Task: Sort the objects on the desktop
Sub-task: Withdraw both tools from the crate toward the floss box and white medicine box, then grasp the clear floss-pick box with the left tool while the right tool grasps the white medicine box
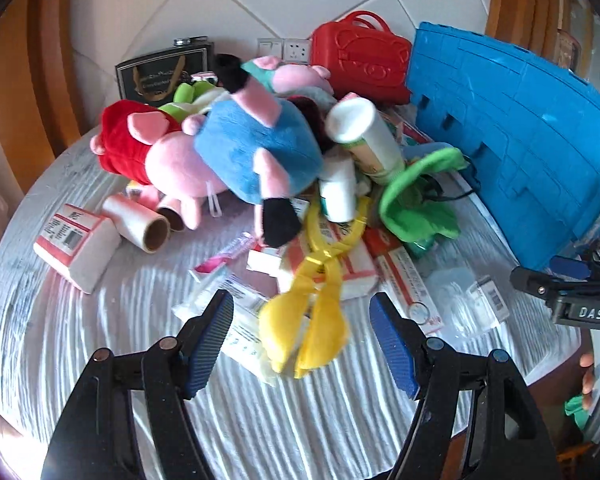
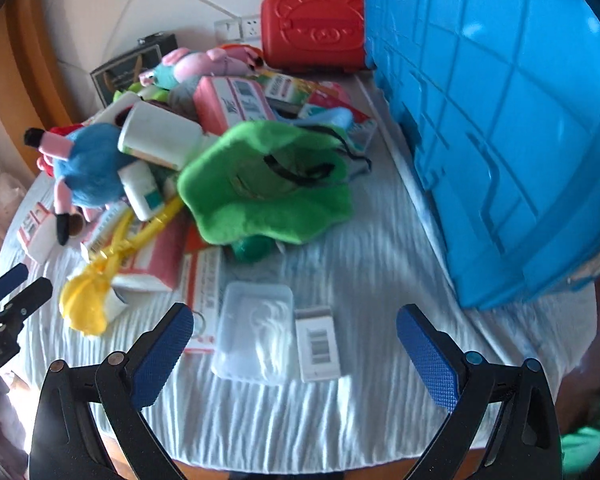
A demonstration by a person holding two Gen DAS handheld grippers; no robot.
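A pile of objects lies on a round table with a white ribbed cloth [image 1: 300, 420]. A blue plush pig [image 1: 256, 148] and a pink plush pig in red [image 1: 140, 148] top the heap, beside a white bottle [image 1: 364, 132]. My left gripper [image 1: 302, 304] stands open just above a yellow scissor-like toy [image 1: 316, 332], not touching it. My right gripper [image 2: 296, 316] is open over a clear plastic box [image 2: 256, 332] and a small barcoded box [image 2: 320, 344]. A green plush cloth [image 2: 268, 184] lies farther back. The right gripper [image 1: 560, 284] also shows at the left wrist view's edge.
A big blue plastic crate [image 2: 500, 140] leans on the table's right side. A red toy suitcase [image 1: 360, 60] and a dark flask [image 1: 164, 76] stand at the back by the tiled wall. A tissue pack [image 1: 76, 240] and lint rolls [image 1: 140, 220] lie left.
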